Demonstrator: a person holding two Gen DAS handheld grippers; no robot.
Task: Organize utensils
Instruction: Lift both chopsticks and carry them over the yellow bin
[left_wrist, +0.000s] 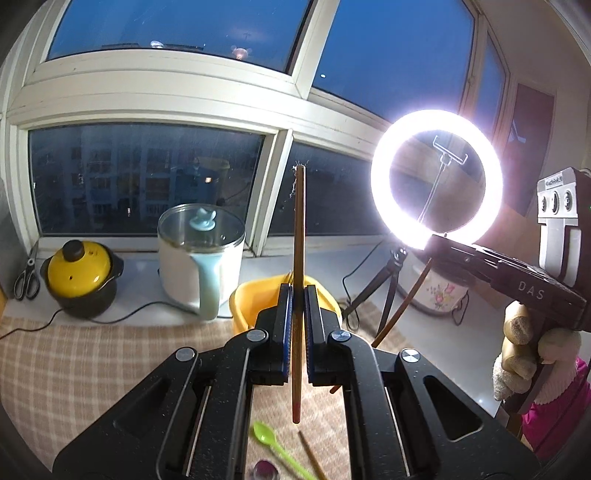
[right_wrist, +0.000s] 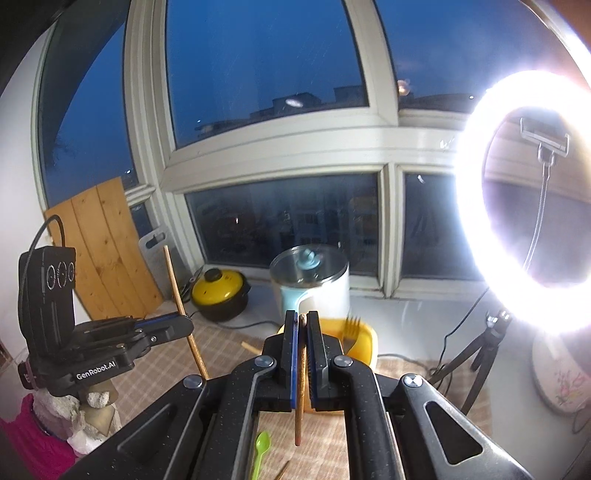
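Observation:
My left gripper (left_wrist: 298, 293) is shut on a wooden chopstick (left_wrist: 298, 229) that stands nearly upright, its reddish end hanging below the pads. My right gripper (right_wrist: 302, 319) is shut on a second chopstick (right_wrist: 300, 413). Each wrist view shows the other tool: the right gripper (left_wrist: 432, 243) with its slanted chopstick (left_wrist: 402, 310), and the left gripper (right_wrist: 187, 325) with its chopstick (right_wrist: 177, 291). Just beyond both grippers sits a yellow container (left_wrist: 247, 299) (right_wrist: 365, 341) with a fork (right_wrist: 354, 325) in it. On the checked cloth below lie a green spoon (left_wrist: 271, 441) (right_wrist: 261, 452) and another chopstick (left_wrist: 310, 458).
On the windowsill stand a yellow-lidded black pot (left_wrist: 79, 271), a white electric pot with a glass lid (left_wrist: 201, 258) and scissors (left_wrist: 27, 273). A lit ring light on a tripod (left_wrist: 437, 177) stands at right with cables. A wooden board (right_wrist: 105, 251) leans at left.

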